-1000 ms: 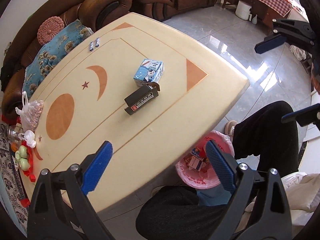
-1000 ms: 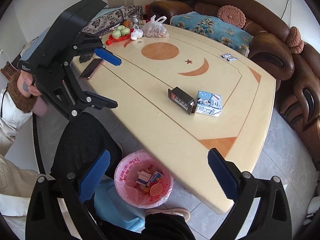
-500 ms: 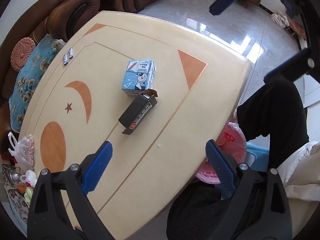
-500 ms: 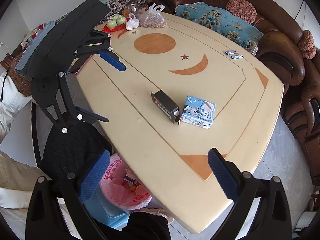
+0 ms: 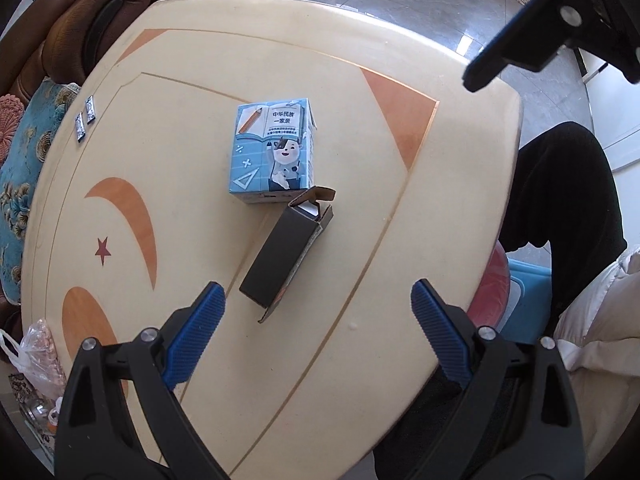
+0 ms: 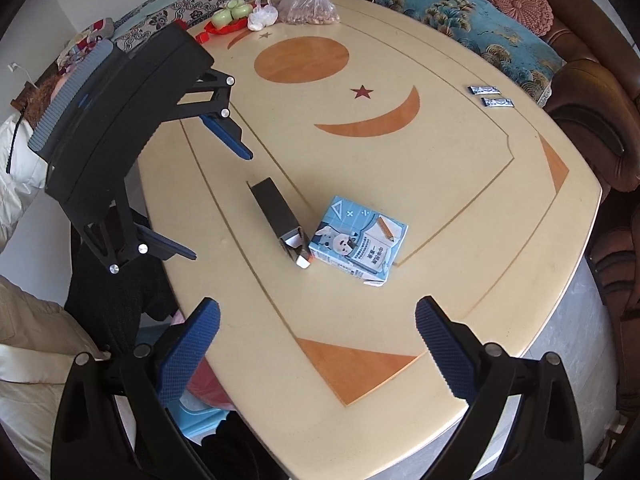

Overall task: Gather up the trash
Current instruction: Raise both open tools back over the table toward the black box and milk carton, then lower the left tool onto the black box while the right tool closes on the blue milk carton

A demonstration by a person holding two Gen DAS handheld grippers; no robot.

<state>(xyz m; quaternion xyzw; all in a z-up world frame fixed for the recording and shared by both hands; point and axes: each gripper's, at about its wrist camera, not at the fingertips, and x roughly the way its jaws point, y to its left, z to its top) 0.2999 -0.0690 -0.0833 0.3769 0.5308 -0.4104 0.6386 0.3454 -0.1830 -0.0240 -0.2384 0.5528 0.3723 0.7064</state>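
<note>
Left hand-held gripper [image 5: 316, 312]: fingers spread wide and holding nothing — it hangs above the near part of the surface, pointed at the black box.
Blue pads [image 5: 196, 332]: ribbed, one on each finger, well apart.
Surface [image 5: 168, 184]: cream, with orange inlays of a disc, a crescent, a small red star and corner triangles.
Sachets [image 5: 86, 118]: two small ones side by side near the far left edge, well apart from the boxes.
Black box [image 5: 282, 262]: lies flat near the middle of the surface, its end flap open toward the carton.
Blue carton [image 5: 272, 150]: lies flat, cartoon print facing up, just beside the open end of the black box; whether they touch cannot be told.
Pink bin bag [image 5: 494, 284]: only an edge shows, below the surface's right rim beside a dark trouser leg.
Right hand-held gripper [image 6: 318, 338]: fingers likewise spread and empty — over the corner with the orange triangle, the carton ahead of it.
Far end of the surface: a clear bag of nuts [image 6: 308, 4], a small white bag and green fruit on a red tray.
Sofa [image 6: 592, 80]: brown leather, with a blue patterned cushion, along the far side.
</note>
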